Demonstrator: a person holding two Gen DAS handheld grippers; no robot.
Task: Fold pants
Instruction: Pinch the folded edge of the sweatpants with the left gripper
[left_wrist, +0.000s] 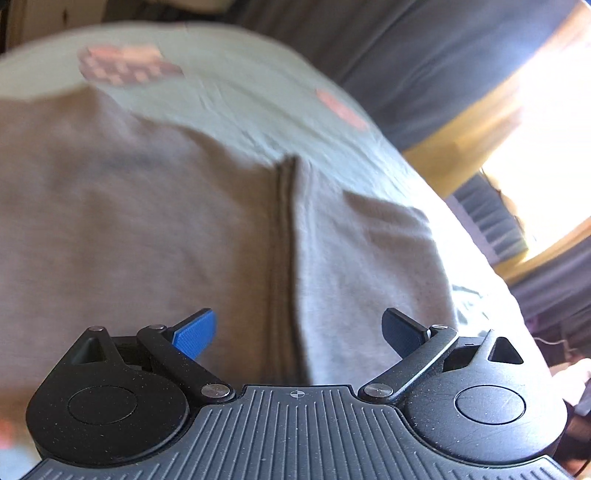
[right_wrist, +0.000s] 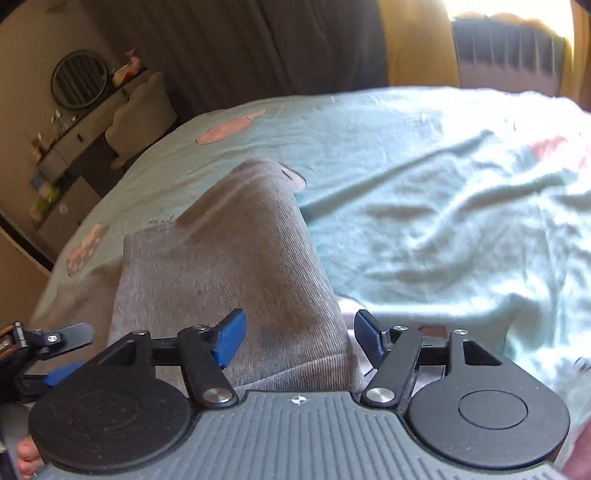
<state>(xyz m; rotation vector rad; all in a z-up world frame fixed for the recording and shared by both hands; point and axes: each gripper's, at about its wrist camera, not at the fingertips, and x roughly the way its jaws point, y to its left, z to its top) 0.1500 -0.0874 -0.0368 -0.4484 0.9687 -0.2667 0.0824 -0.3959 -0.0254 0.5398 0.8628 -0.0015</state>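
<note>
Pants (right_wrist: 236, 266) lie partly folded on bed (right_wrist: 424, 206), both left gripper (left_wrist: 299, 332) and right gripper (right_wrist: 299, 338) spread and holding nothing, so next move probably needs pinching a near edge.

A pale green bedsheet (right_wrist: 424, 177) with pink printed patches (right_wrist: 229, 129) covers the bed; at ten o'clock in the right wrist view a round dark mirror (right_wrist: 79, 79) hangs over a cluttered dresser (right_wrist: 70, 147), a padded chair (right_wrist: 142, 110) beside it. Dark curtains (right_wrist: 258, 48) hang at twelve o'clock; a yellow curtain (right_wrist: 417, 48) and a ribbed radiator (right_wrist: 509, 55) stand at one o'clock under a glaring window (left_wrist: 546, 122).
</note>
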